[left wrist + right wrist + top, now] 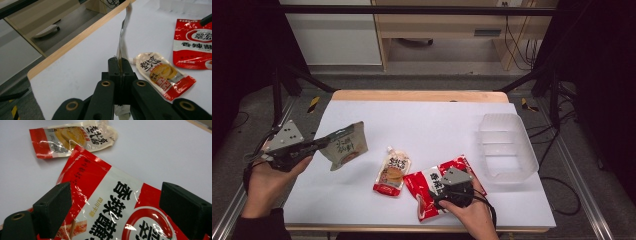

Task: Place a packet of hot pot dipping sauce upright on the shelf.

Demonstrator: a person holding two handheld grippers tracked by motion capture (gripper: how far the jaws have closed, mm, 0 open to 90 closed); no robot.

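We have the left gripper (pixel 319 144) clamped on the grey pouch (pixel 346 145), held off the table left of the red bag (pixel 432 187). Our right gripper (pixel 115 210) sits wide open over the red bag, gripping nothing; tray (pixel 526 165) just right of it.

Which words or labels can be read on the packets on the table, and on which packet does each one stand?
"香辣": large black characters on the red packet; the characters after them are cut off.
"翠宏": white characters in the red packet's round emblem, left gripper view.
Spouted pouch: bold black characters, too distorted to read surely.
Grey-green packet in the left gripper: print too blurred.
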